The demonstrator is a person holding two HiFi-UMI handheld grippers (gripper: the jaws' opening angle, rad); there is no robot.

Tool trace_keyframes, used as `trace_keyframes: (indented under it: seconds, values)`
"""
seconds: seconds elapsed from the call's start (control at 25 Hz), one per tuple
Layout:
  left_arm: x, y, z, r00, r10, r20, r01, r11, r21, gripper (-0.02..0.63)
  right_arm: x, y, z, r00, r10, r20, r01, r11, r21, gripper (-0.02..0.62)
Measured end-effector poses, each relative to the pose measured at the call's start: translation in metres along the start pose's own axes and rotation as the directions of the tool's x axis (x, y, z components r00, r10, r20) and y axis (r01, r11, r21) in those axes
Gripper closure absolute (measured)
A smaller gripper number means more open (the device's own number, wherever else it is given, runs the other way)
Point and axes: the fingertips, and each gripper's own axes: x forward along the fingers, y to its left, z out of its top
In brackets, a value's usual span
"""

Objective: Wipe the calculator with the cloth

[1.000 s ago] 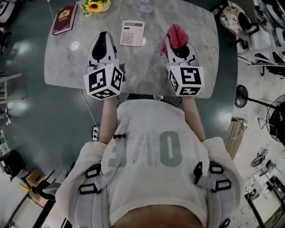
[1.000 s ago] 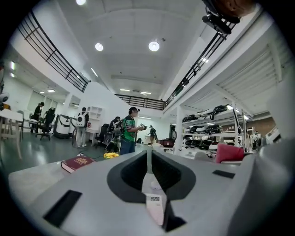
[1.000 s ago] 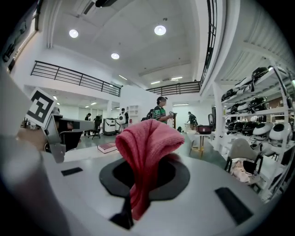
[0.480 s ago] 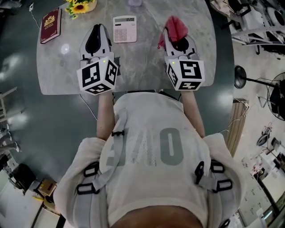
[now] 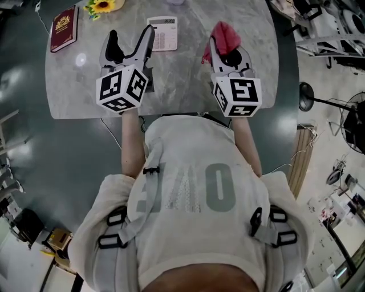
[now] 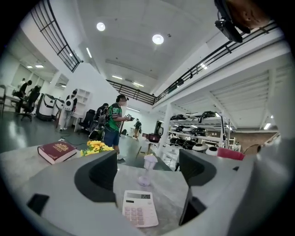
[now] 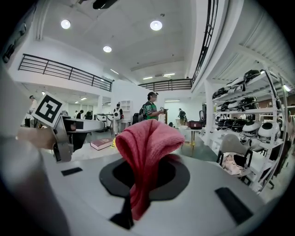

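A white calculator (image 5: 162, 33) lies flat on the marble table (image 5: 188, 85), at its far side. My left gripper (image 5: 130, 41) hovers just left of it. Its jaws are opening and stand wide apart with nothing between them. In the left gripper view the calculator (image 6: 139, 208) shows low in the gap, lying on the table ahead of the gripper (image 6: 147, 177). My right gripper (image 5: 227, 52) is shut on a red cloth (image 5: 224, 35), to the right of the calculator. The cloth (image 7: 145, 147) bunches up above the shut jaws of the right gripper (image 7: 137, 186).
A dark red book (image 5: 63, 28) lies at the table's far left, with yellow sunflowers (image 5: 101, 5) beside it. A small clear glass ornament (image 6: 147, 168) stands behind the calculator. People stand and sit at the back of the hall. Shelving stands at the right.
The left gripper's jaws have gone from shut to wide open, and it has drawn a little closer to the calculator. The right gripper still holds the cloth in place.
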Motion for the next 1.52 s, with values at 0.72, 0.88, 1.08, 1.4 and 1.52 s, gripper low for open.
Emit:
trace_keyframes:
  seconds: [0.72,0.88,1.08,1.4,1.52]
  values:
    - [0.012,0.053,-0.084,0.950,0.159,-0.269,-0.133,0.985,0.111,0.190,0.004,0.004,-0.007,0.999,0.014,-0.030,-0.014,1.000,-0.009,0.540]
    - [0.027,0.069,-0.112,0.927,0.165,-0.337,-0.120,0.981,0.150,0.190,0.006,0.003,-0.014,0.999,0.008,-0.048,-0.009,1.000,-0.007,0.540]
    - [0.044,0.090,-0.151,0.887,0.164,-0.431,-0.098,0.980,0.172,0.190,0.004,0.005,-0.025,0.996,0.000,-0.086,0.000,1.000,-0.002,0.540]
    - [0.057,0.118,-0.212,0.801,0.199,-0.565,-0.079,0.970,0.228,0.213,0.003,0.005,-0.039,0.990,-0.026,-0.137,0.027,1.000,0.001,0.540]
    - [0.059,0.124,-0.226,0.775,0.201,-0.599,-0.079,0.971,0.224,0.215,0.002,0.003,-0.045,0.987,-0.036,-0.155,0.037,0.999,0.003,0.540]
